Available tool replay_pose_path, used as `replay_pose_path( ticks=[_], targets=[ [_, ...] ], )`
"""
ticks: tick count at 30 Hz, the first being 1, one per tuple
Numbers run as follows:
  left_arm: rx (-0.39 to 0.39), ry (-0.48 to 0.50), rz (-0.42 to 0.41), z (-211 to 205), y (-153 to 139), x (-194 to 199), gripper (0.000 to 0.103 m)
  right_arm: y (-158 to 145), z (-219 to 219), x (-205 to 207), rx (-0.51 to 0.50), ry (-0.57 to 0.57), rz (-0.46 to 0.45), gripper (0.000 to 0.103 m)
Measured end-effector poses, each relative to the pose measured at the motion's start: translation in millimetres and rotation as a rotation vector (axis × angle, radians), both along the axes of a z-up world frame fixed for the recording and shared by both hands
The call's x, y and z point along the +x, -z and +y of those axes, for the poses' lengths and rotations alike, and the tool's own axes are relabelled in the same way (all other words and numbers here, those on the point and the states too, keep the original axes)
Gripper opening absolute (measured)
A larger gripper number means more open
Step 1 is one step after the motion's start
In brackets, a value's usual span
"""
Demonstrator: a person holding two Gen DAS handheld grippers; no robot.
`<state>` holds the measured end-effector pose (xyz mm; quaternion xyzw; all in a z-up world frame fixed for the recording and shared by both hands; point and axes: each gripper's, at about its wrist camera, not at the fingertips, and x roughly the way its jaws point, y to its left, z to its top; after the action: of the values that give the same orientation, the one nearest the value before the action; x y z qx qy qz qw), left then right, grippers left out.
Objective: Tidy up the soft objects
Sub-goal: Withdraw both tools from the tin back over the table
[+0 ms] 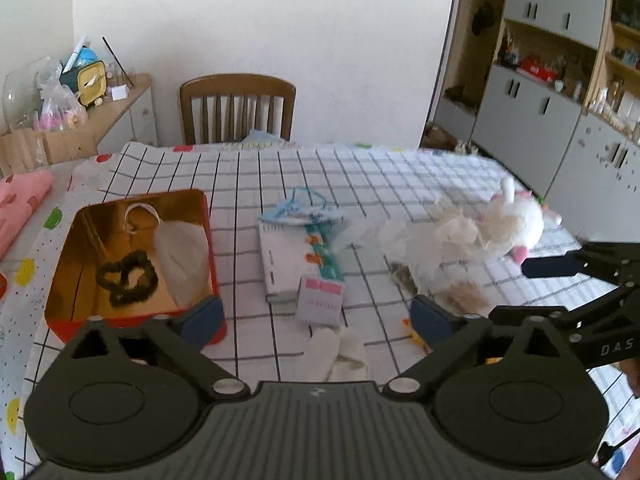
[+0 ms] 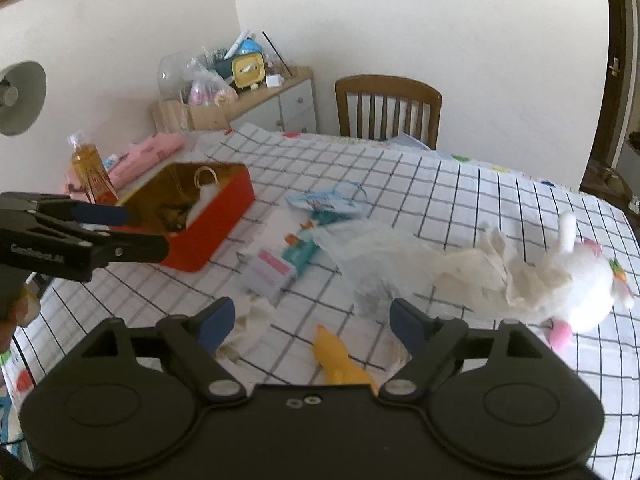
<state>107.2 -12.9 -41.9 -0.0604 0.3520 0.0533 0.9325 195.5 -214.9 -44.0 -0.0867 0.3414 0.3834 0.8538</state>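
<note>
Currently the left gripper [image 1: 316, 314] and right gripper [image 2: 312, 322] both hang released, nothing between their pads. Ahead-left of the left gripper, the red tin [image 1: 60, 276] holds a black scrunchie [image 1: 127, 277] and white mask [image 1: 182, 256]. Ahead-right of both lies the white plush toy [image 2: 576, 280], outside the tin.

"DAS" stands on the right hand-held gripper [image 1: 560, 280].

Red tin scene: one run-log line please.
left claw: open, empty | right claw: open, empty | red tin: black scrunchie inside | plush toy: on table
</note>
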Motion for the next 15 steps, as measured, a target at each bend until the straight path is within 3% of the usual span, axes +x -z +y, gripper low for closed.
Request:
replay_pose_path(
  ticks=[15],
  targets=[
    [-0.049, -0.007, 0.138, -10.4, 56.2, 4.2, 0.102, 53.8, -12.9, 0.5, -0.086, 0.035, 0.060, 0.084]
  ],
)
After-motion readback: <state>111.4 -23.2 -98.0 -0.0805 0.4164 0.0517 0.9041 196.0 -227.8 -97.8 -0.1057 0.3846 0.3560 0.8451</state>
